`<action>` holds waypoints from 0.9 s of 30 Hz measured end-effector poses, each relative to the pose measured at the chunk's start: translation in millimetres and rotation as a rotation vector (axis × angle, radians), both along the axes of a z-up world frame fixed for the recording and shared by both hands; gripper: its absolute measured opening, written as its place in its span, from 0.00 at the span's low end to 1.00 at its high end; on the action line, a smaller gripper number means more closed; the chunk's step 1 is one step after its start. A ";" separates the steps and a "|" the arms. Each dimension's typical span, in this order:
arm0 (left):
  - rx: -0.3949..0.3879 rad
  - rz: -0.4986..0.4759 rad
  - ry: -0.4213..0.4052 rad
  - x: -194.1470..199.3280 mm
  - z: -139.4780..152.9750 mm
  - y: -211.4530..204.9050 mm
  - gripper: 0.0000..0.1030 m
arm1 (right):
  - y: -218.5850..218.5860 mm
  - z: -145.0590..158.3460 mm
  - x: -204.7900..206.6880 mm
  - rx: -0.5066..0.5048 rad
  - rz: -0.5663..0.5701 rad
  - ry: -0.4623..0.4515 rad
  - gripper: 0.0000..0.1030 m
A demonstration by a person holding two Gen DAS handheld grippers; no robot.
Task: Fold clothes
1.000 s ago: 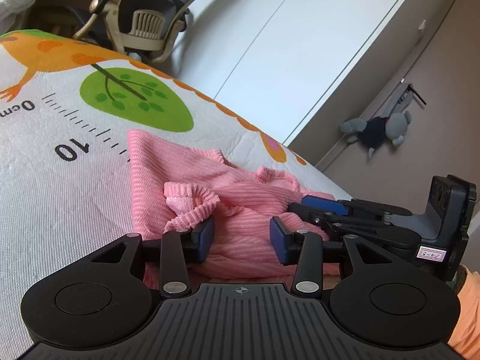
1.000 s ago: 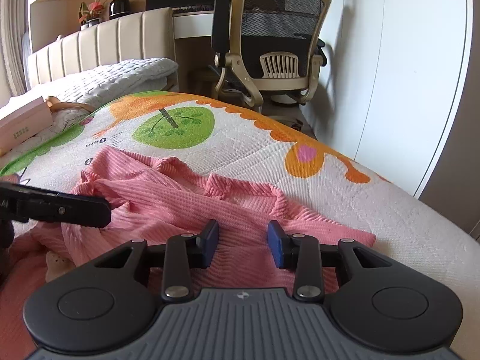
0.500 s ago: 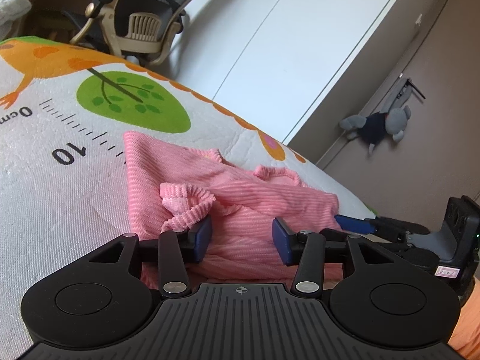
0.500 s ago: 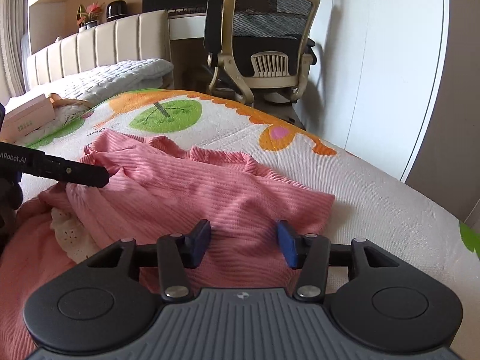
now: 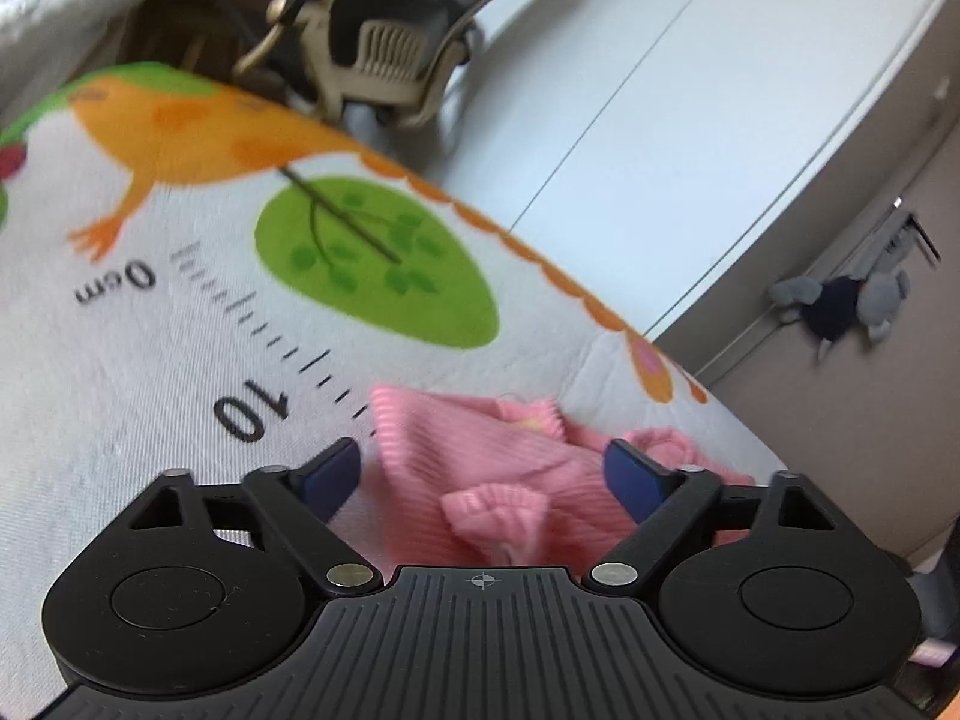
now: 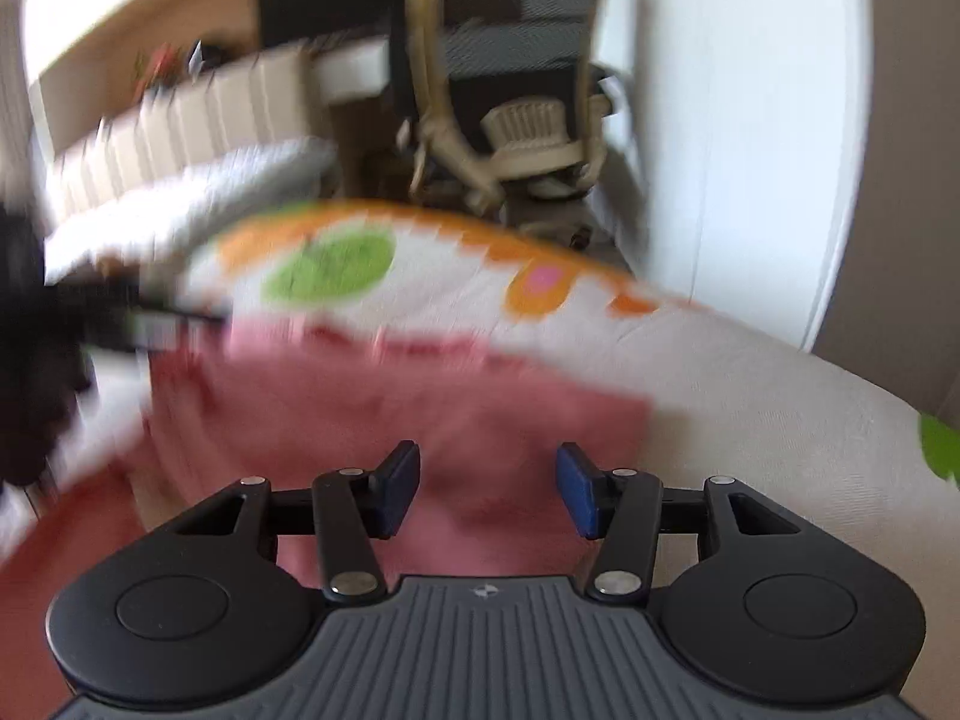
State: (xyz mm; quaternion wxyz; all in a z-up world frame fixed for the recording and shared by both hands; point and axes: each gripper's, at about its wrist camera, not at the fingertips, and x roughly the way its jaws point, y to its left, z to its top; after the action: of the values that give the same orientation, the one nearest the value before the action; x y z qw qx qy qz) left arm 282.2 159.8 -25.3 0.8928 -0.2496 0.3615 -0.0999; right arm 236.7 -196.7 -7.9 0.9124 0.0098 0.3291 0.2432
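A crumpled pink ribbed garment [image 5: 480, 474] lies on the printed mat [image 5: 150, 348], near the "10" mark of the printed ruler. My left gripper [image 5: 483, 474] hangs open just above it, fingers wide apart, a cuff bunched between them but not pinched. In the blurred right wrist view the same pink garment [image 6: 420, 396] spreads across the mat [image 6: 750, 396]. My right gripper [image 6: 487, 489] is open over its near edge. The left gripper's black body [image 6: 36, 348] shows at the far left of that view.
An office chair [image 5: 384, 36] [image 6: 510, 90] stands past the mat's far edge. White wardrobe doors [image 5: 690, 90] run along the right. A grey plush toy [image 5: 846, 306] hangs on the brown wall. A quilted white bed [image 6: 198, 192] and headboard lie at the left.
The left gripper opened wide, letting go of the pink cuff, and pulled back. The right gripper also widened and pulled back quickly, so its view is blurred.
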 end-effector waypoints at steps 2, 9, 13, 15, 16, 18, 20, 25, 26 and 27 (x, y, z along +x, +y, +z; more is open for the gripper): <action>0.005 -0.019 -0.011 0.3 -0.9 3.9 0.78 | -13.2 4.9 14.7 0.048 -0.055 0.021 0.49; -0.041 -0.016 -0.037 4.4 -11.5 1.0 0.73 | -12.2 -28.9 62.6 0.161 -0.177 0.155 0.46; -0.003 -0.041 -0.030 2.4 -7.8 -10.6 0.14 | 6.8 -23.5 54.2 0.127 -0.164 0.129 0.10; 0.002 -0.069 -0.091 -16.3 11.3 -8.2 0.11 | 2.0 0.5 31.2 0.134 -0.110 0.057 0.09; 0.004 -0.084 -0.126 -26.5 21.7 -6.8 0.10 | -5.7 12.2 14.6 0.149 -0.091 0.033 0.09; 0.010 -0.118 -0.186 -56.6 43.4 -4.2 0.09 | -21.9 35.5 -19.3 0.183 -0.056 -0.010 0.08; 0.005 -0.163 -0.233 -91.6 61.7 -3.1 0.09 | -37.1 47.1 -59.0 0.186 -0.026 -0.035 0.07; 0.090 -0.340 -0.248 -171.2 71.5 -14.9 0.14 | -66.6 62.3 -148.2 0.127 0.059 -0.077 0.07; 0.108 -0.377 -0.237 -184.3 70.1 -17.5 0.21 | -69.5 58.2 -162.7 0.076 0.070 -0.091 0.08; 0.126 -0.415 -0.226 -197.4 68.7 -20.1 0.24 | -73.1 54.6 -173.1 0.041 0.085 -0.088 0.10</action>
State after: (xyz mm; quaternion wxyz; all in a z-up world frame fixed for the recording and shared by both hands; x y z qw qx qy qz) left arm 84.7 139.7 43.4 0.9017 -0.1009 0.3083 -0.2859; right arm 63.6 -269.9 46.7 0.9145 0.0039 0.2838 0.2884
